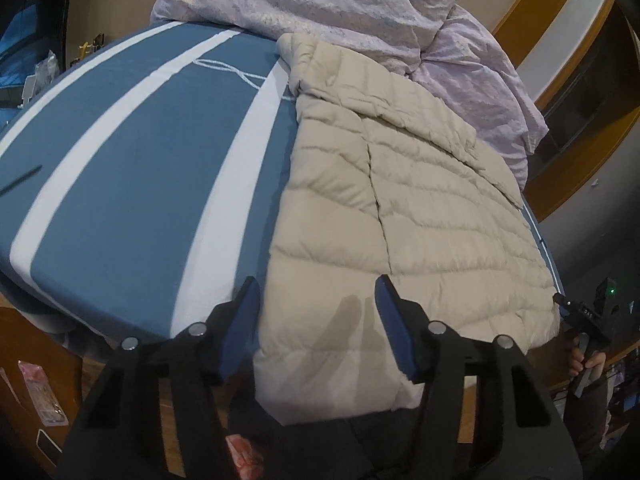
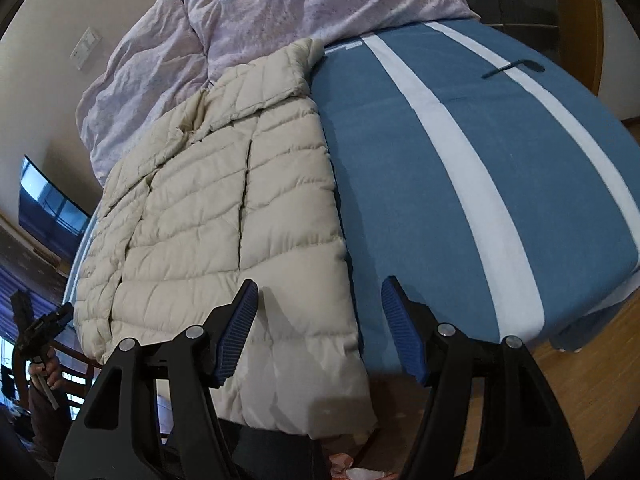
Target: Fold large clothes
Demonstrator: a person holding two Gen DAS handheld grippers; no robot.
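A beige quilted puffer jacket (image 1: 400, 208) (image 2: 208, 216) lies flat on the bed, its hem hanging over the near edge. My left gripper (image 1: 316, 328) stands open over the hem's left corner. The padded cloth lies between its blue pads (image 1: 244, 320), which do not press on it. My right gripper (image 2: 320, 332) is open over the hem's right corner, one pad (image 2: 240, 320) above the jacket and the other above the sheet. Each gripper shows small in the other's view, held in a hand: the right gripper (image 1: 576, 310) and the left gripper (image 2: 56, 316).
The bed sheet (image 1: 140, 168) (image 2: 420, 200) is blue with white stripes. A crumpled lilac duvet (image 1: 340, 4) (image 2: 248, 12) lies at the far end, touching the jacket's collar. A thin dark object (image 2: 512, 67) and a white cord (image 1: 232, 70) rest on the sheet. Wooden floor (image 2: 592, 360) lies below.
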